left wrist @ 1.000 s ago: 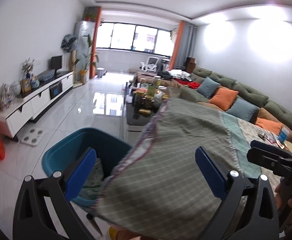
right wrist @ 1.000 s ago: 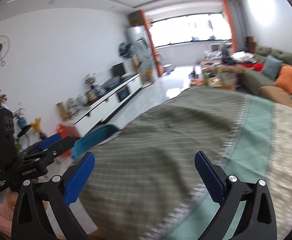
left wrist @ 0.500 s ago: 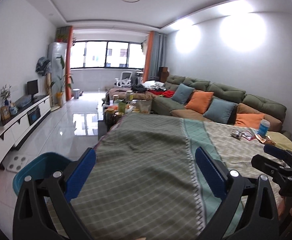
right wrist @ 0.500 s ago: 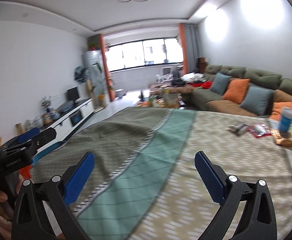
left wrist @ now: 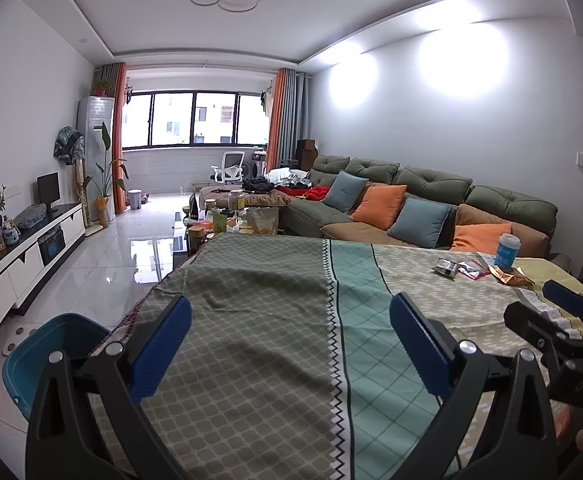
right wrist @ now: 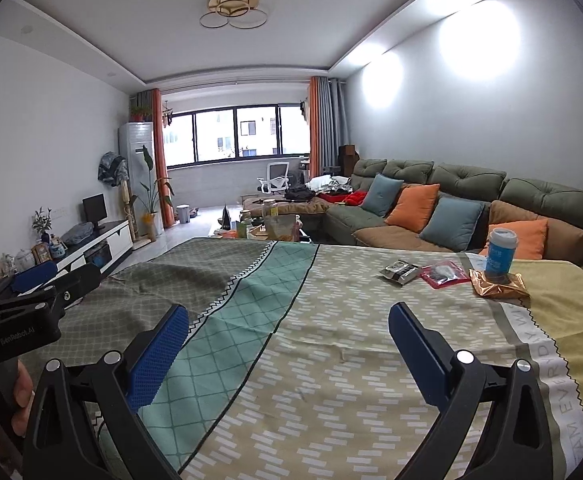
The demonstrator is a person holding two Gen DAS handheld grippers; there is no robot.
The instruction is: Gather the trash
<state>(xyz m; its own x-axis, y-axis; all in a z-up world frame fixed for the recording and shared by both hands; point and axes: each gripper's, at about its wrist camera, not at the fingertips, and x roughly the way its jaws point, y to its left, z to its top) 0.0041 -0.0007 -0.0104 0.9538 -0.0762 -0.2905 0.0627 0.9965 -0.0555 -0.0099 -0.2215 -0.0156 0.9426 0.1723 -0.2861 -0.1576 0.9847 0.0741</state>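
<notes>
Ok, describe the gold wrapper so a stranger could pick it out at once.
Find the table with the patterned cloth and go to its far right end. The gold wrapper lies crumpled there, under the blue cup. It alone is shiny copper-gold; the packets beside it are red and dark.

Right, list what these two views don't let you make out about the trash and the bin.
- Bin inside: left view, hidden by its near wall, the tablecloth edge and the left gripper. The right view barely shows the bin.
- Cup label: both views, print too small to read.
- Dark packet, red packet: too small to tell what they held.
- Gold wrapper: partly covered by the cup.
</notes>
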